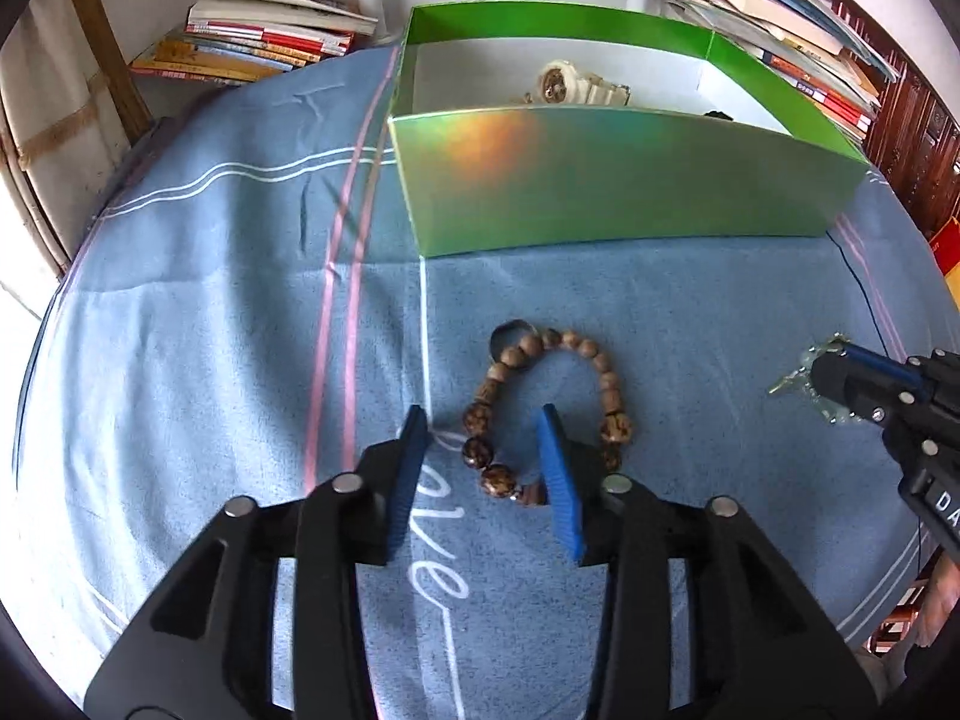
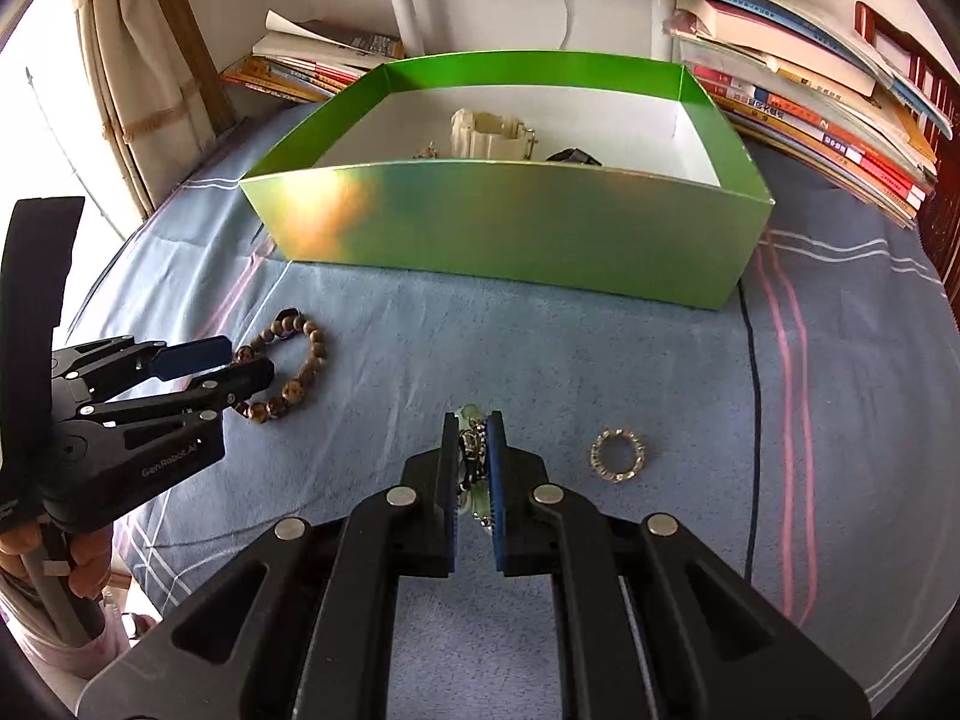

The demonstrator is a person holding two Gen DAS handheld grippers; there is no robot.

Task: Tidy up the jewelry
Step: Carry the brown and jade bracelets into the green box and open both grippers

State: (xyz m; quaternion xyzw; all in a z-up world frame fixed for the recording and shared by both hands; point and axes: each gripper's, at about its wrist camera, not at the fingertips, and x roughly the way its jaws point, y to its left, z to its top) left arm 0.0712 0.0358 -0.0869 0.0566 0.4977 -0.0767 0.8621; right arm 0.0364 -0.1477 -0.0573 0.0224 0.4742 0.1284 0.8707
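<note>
Blue cloth [image 1: 180, 330]: striped bedsheet w/ white "love" lettering, carries everything; books [image 1: 258, 36] stacked past its far edge on both sides.
Green box [image 1: 600, 180]: open-top, white inside, sits toward far edge of cloth, roughly centred.
Box contents: cream watch [image 1: 576, 84] on box floor near middle; small gold piece beside it and a dark item [image 2: 573, 156] by near wall, too small to ID.
Bead bracelet [image 1: 540, 396]: brown wooden beads, flat on cloth, near-left of box, well apart from it; small dark ring [image 1: 507, 336] touching its far end.
L gripper [image 1: 486, 426]: jaws spread wide, blue pads either side of bracelet's near-left beads, right finger tip inside the loop; contact w/ beads – can't tell.
R gripper [image 2: 474, 426]: jaws nearly closed, clamped on pale green/clear bead piece w/ metal chain [image 2: 474, 456]; piece sticks out beyond tips in left wrist view.
Crystal ring bracelet [image 2: 618, 456]: small sparkly loop, flat on cloth just right of R gripper, not touched.
Hand [image 2: 84, 564]: person's fingers on L gripper handle, lower-left in right wrist view.
</note>
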